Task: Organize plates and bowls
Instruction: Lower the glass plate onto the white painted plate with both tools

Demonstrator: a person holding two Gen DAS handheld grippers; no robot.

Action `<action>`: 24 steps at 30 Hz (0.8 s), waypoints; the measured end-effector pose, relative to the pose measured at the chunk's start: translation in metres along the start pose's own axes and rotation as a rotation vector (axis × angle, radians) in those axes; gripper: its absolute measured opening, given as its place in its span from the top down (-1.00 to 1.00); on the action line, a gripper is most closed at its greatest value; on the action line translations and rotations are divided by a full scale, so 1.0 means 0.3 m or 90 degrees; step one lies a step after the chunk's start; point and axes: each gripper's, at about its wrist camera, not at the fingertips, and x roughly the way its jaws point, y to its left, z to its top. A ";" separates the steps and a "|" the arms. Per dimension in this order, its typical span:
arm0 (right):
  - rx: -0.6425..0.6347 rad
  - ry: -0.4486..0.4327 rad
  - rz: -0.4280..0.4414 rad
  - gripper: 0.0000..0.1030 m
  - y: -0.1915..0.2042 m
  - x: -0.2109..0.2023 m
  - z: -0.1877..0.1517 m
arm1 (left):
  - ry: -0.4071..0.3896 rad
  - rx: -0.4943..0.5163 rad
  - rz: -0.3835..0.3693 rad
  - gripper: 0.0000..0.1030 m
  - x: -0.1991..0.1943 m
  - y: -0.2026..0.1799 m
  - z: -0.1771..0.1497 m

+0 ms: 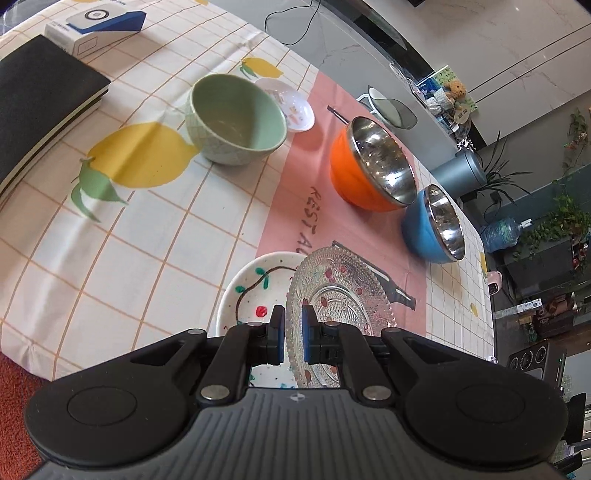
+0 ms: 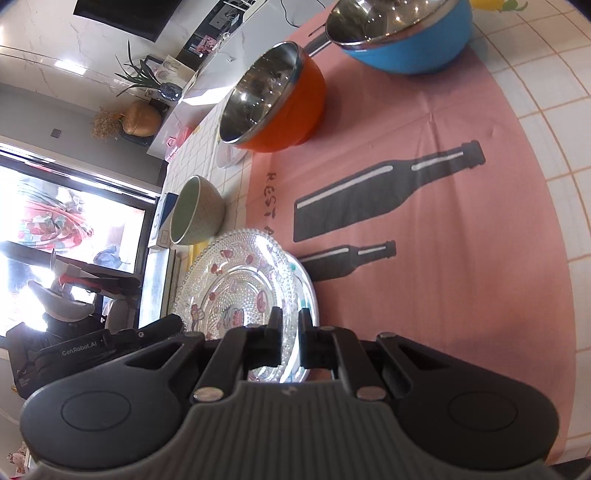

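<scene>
A clear patterned glass plate (image 1: 340,295) is held tilted over a white painted plate (image 1: 255,291) at the table's near edge. My left gripper (image 1: 293,321) is shut on the glass plate's rim. My right gripper (image 2: 289,325) is shut on the same glass plate (image 2: 240,280) from the other side. A green bowl (image 1: 236,118) stands on the lemon tablecloth. An orange steel-lined bowl (image 1: 373,166) and a blue steel-lined bowl (image 1: 436,229) stand on the pink mat. A small white dish (image 1: 291,103) lies behind the green bowl.
A black notebook (image 1: 40,99) and a white and blue box (image 1: 96,26) lie at the far left of the table. A grey canister (image 1: 458,173) and clutter stand on the counter beyond. The table edge runs just below the plates.
</scene>
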 end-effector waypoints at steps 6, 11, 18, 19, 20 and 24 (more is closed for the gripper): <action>-0.017 0.007 -0.024 0.88 0.020 0.050 -0.010 | 0.000 -0.013 0.007 0.82 0.012 0.046 -0.036; -0.035 0.009 -0.038 0.87 0.022 0.069 -0.024 | -0.006 -0.004 0.016 0.82 0.015 0.053 -0.052; -0.055 0.006 -0.056 0.85 0.022 0.090 -0.029 | -0.005 0.003 0.027 0.82 0.028 0.049 -0.060; -0.057 0.006 -0.058 0.85 0.019 0.091 -0.031 | -0.005 0.003 0.027 0.82 0.030 0.049 -0.061; -0.057 0.006 -0.060 0.84 0.017 0.092 -0.033 | -0.004 0.003 0.028 0.82 0.031 0.050 -0.064; -0.064 0.004 -0.065 0.84 0.020 0.088 -0.039 | -0.004 0.006 0.037 0.82 0.033 0.050 -0.070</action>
